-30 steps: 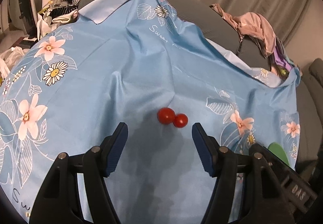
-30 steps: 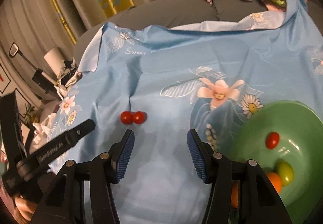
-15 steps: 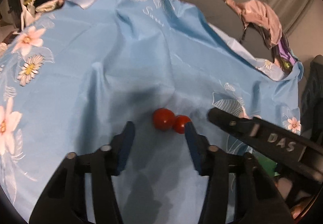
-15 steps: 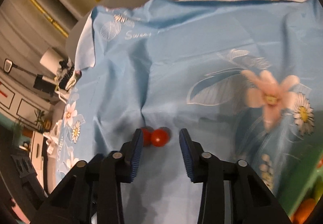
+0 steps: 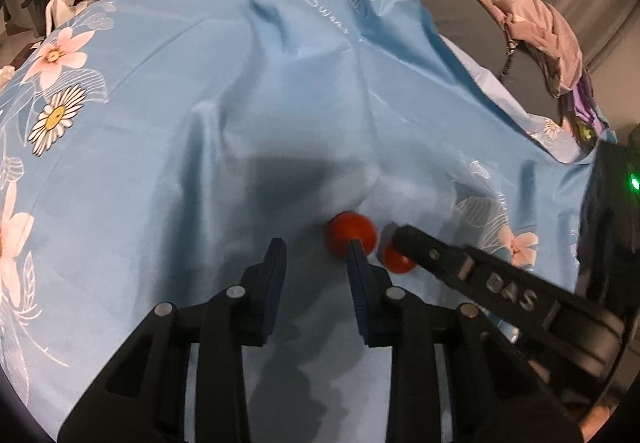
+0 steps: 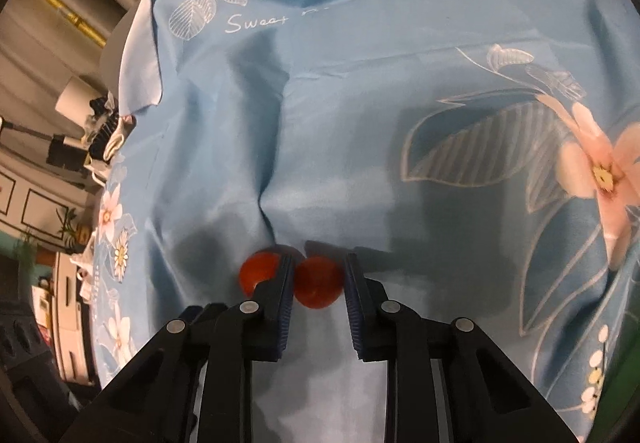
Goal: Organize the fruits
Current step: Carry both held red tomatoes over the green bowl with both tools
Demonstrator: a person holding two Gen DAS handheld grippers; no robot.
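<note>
2 small round red tomatoes sit side by side, touching or nearly so, on the light blue floral-print cloth point(image 6: 360, 103), just below a vertical crease. Your right gripper point(image 6: 318, 283) has its blue-padded jaws around the right-hand tomato point(image 6: 318, 283): both pads sit right at its sides, narrow gap, but actual clamping can't be confirmed, so call it closing around rather than gripping. Its left finger point(image 6: 282, 283) stands between the 2 fruits and partly hides the left-hand tomato point(image 6: 256, 273). Your left gripper point(image 5: 316, 263) is open and empty, low over the cloth, with its right pad tip point(image 5: 357, 255) just in front of the left-hand tomato, which lies outside the jaws. Pink crumpled fabric point(image 5: 540, 27) lies at the far edge, well apart.
</note>
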